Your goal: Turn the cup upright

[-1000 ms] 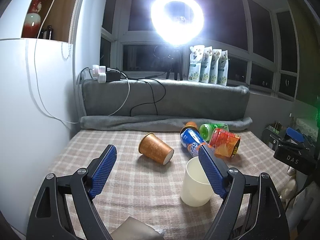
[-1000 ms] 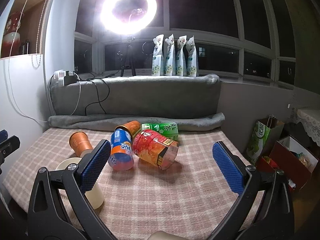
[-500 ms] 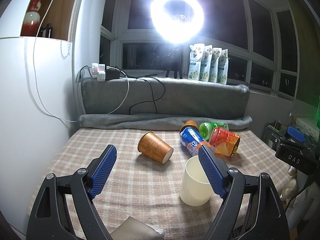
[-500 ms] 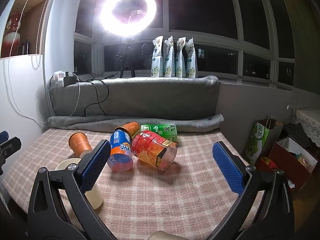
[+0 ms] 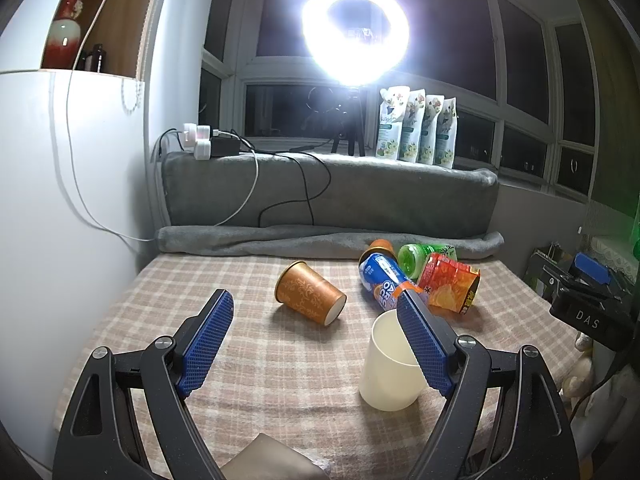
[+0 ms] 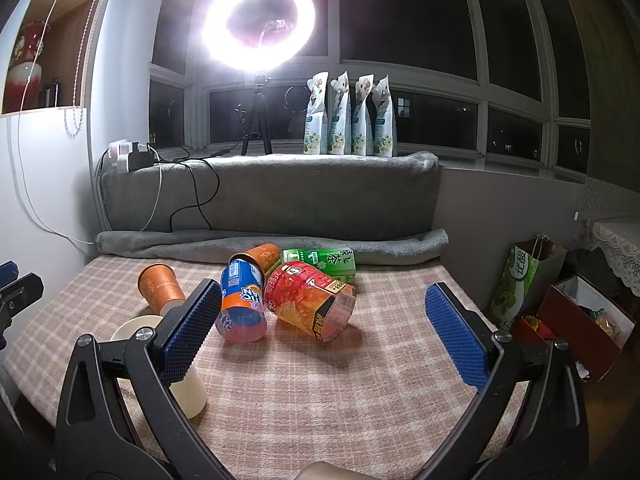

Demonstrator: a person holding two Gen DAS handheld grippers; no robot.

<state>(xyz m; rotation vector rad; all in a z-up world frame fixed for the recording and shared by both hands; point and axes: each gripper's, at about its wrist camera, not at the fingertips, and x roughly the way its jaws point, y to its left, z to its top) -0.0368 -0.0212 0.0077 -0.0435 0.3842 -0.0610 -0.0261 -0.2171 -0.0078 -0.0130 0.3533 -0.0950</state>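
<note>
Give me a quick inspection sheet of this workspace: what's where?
Surface: plaid cloth over the table.
Job's things: orange paper cup on its side; cream cup upright.
Clutter: blue cup, red cup, green carton, second orange cup, all tipped over in a cluster.
Grippers: left hand-held gripper open, empty; right hand-held gripper open, empty.
Cables: white and black leads draped over the grey cushion.
Surroundings: ring light, four pouches on the sill.

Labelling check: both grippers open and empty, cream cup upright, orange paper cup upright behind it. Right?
Not quite. The orange paper cup lies on its side, as the left wrist view shows. The rest holds: left gripper and right gripper open and empty, cream cup upright.
</note>
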